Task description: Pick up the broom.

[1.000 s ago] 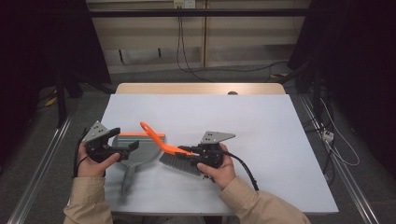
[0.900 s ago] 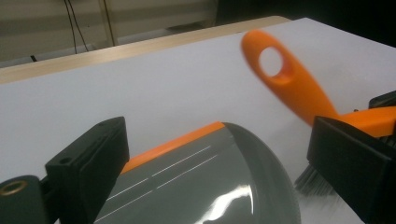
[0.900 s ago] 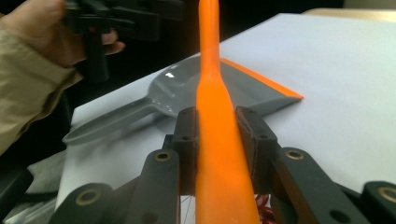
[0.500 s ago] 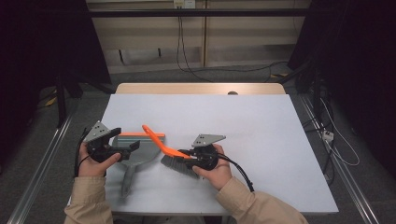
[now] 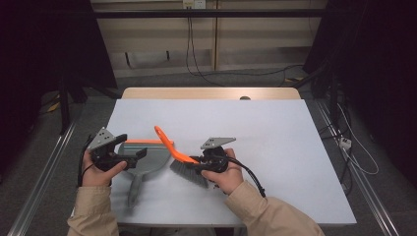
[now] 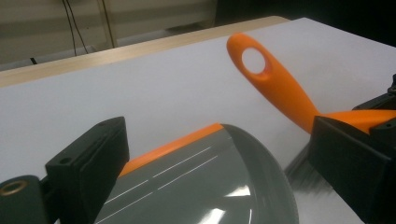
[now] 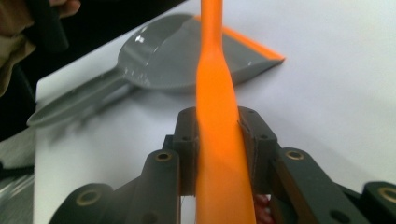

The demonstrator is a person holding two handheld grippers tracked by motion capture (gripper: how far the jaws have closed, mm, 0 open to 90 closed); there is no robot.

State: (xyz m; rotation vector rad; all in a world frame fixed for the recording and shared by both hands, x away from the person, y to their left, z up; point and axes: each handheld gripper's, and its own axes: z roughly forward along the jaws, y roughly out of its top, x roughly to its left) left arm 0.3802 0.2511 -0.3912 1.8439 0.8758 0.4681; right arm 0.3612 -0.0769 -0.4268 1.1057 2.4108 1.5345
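Your right hand-held gripper (image 5: 197, 165) is clamped on the orange plastic handle of the grey-bristled hand brush (image 5: 173, 150). In the right gripper view both black pads press flat against the sides of that handle (image 7: 217, 140), which runs up between them and out of the top of the picture. From above, the brush slants over the white table (image 5: 275, 132): its bristles (image 5: 189, 173) sit low by your right hand, and the handle's looped end points up and away toward the far left.

The grey plastic dustpan with an orange front lip (image 5: 142, 157) lies flat on the table just to the left of the brush, its long grey handle pointing back toward you. Its orange lip faces the far side of the table.

Your left hand-held gripper (image 5: 135, 158) hovers at the dustpan's left edge with its jaws spread apart. In the left gripper view the two black jaws stand wide on either side of the dustpan's curved grey bowl (image 6: 205, 186), and neither pad presses on it. In that same view the brush's handle with its hanging hole (image 6: 275, 84) rises just beyond the pan.
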